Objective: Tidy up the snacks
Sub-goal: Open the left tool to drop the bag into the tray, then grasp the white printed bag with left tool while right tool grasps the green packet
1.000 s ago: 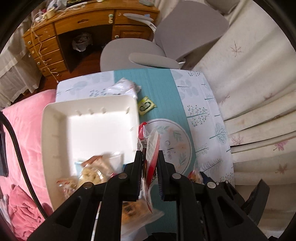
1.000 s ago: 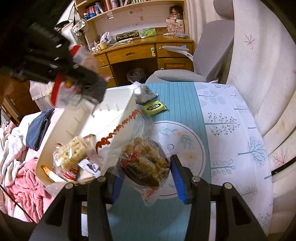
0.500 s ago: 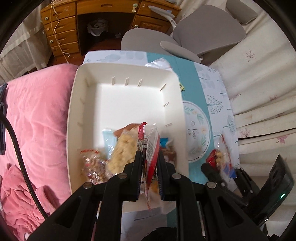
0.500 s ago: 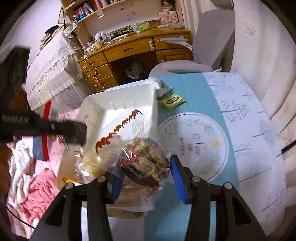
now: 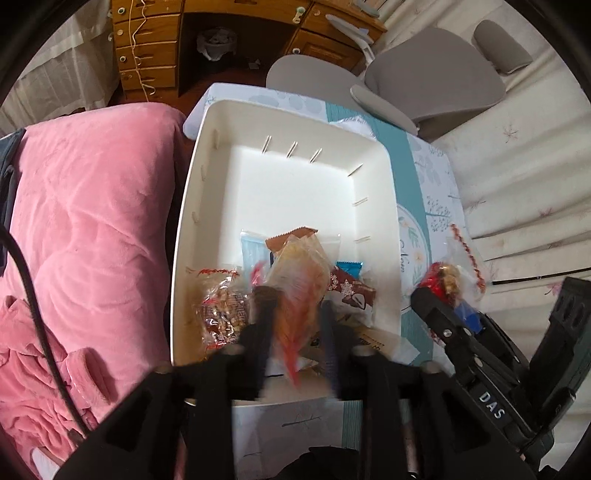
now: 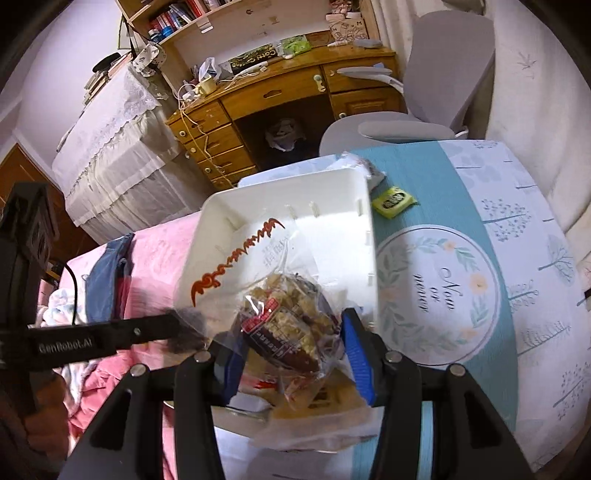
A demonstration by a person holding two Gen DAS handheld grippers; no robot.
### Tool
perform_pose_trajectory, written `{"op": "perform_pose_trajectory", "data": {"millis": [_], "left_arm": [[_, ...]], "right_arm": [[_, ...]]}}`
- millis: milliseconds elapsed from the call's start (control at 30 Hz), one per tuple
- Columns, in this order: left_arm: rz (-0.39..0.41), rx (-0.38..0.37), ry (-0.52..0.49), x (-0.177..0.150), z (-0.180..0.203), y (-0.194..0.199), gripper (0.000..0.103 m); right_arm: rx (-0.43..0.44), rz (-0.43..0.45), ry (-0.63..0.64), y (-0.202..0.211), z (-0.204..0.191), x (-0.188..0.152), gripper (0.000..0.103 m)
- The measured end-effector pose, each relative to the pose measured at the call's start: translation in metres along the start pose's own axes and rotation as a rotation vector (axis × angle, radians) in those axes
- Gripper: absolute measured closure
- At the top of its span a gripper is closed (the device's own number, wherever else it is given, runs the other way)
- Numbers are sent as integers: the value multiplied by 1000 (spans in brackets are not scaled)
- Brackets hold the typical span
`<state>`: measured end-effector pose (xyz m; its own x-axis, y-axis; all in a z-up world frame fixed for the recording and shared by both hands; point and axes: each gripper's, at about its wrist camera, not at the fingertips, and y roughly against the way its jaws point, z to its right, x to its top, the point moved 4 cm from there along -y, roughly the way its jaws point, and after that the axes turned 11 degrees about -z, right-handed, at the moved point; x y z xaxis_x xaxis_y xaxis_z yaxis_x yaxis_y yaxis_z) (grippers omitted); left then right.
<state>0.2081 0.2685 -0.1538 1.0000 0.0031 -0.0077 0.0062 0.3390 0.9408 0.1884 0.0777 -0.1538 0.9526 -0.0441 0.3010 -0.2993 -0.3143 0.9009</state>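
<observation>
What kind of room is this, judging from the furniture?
Most likely a bedroom that doubles as a study. A pink blanket lies beside the small table, and a wooden desk with bookshelves above stands behind a grey office chair.

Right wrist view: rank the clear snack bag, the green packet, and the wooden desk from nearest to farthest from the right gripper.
1. Clear snack bag: between the jaws of the right gripper, over the white bin.
2. Green packet: farther out on the teal tablecloth, just right of the bin's far corner.
3. Wooden desk: farthest, across the room behind the grey chair.
</observation>
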Motion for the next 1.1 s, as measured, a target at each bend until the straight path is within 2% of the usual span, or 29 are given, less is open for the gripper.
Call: {"op": "perform_pose_trajectory", "data": {"millis": [133,200,267,433,633,833,1100], "left_arm": [[20,18,-11,2,6,8,57],[25,30,-17,5,9,10,49],[30,40,-27,9,14,13,45],[37,65,-60,26,32,17,34],[50,112,-99,57,57,22,30],[69,152,-143,102,85,21,28],[52,189,-176,165,112,-12,28]], "right_arm": [[27,-22,-9,-1,-3,5,52],[38,-20,-20,2,-1,8,46],[38,-16,-38,6,3,11,42],[44,-37,-133,17,24,24,41],[80,-83,-294,18,63,42,41],[107,-131,-460,10,107,68,41],[155,-199,-662,-22,158,104,41]]}}
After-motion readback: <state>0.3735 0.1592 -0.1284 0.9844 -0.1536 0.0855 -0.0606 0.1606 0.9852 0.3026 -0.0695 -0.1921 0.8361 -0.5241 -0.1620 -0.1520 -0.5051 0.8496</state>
